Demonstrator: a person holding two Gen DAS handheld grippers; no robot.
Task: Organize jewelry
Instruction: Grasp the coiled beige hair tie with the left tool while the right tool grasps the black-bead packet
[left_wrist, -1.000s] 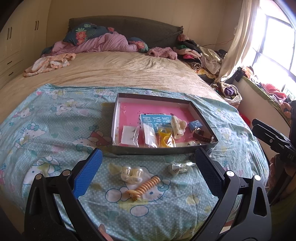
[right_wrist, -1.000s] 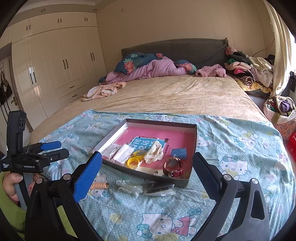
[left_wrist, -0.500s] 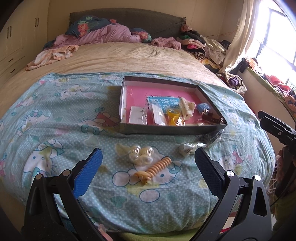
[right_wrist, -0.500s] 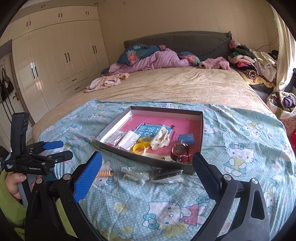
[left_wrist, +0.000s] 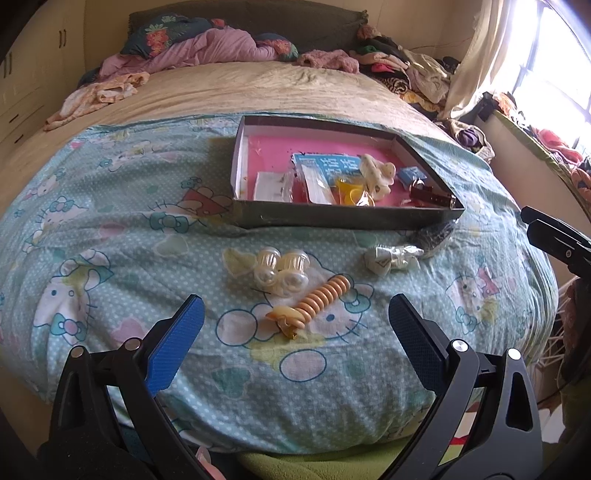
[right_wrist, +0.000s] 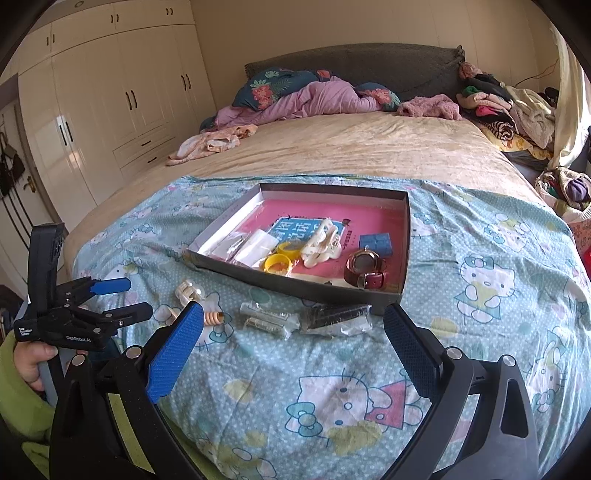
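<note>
We list first the shallow box (left_wrist: 258, 218), dark-walled with a pink floor, resting on the cartoon-cat sheet (left_wrist: 110, 236) across the foot of the bed (right_wrist: 351, 144). Inside it: a red-strapped watch (right_wrist: 365, 271) in the near right corner, a small blue box (right_wrist: 375, 242) just behind it, a cream hair clip (right_wrist: 321, 245) at the middle, a yellow ring (right_wrist: 277, 264) beside the clip, a blue printed card (left_wrist: 328, 164) under them, and clear packets (left_wrist: 273, 184) along the left wall.

Outside the box, between its near wall and the foot edge of the bed, we record two clear round cases (left_wrist: 282, 271) side by side, an orange coiled hair clip (left_wrist: 314, 301) touching them on the near side, a crumpled clear packet (left_wrist: 391, 256) toward the right, and a dark item in a clear bag (right_wrist: 338, 315) against the box's near right corner.

Left gripper (left_wrist: 295, 347): jaws wide apart, empty, hovering above the foot edge with the coiled clip between them in its own view. In the right view a hand (right_wrist: 31, 365) in a green sleeve holds it.

Right gripper (right_wrist: 293, 347): jaws wide apart, empty, above the sheet near the bagged items.
</note>
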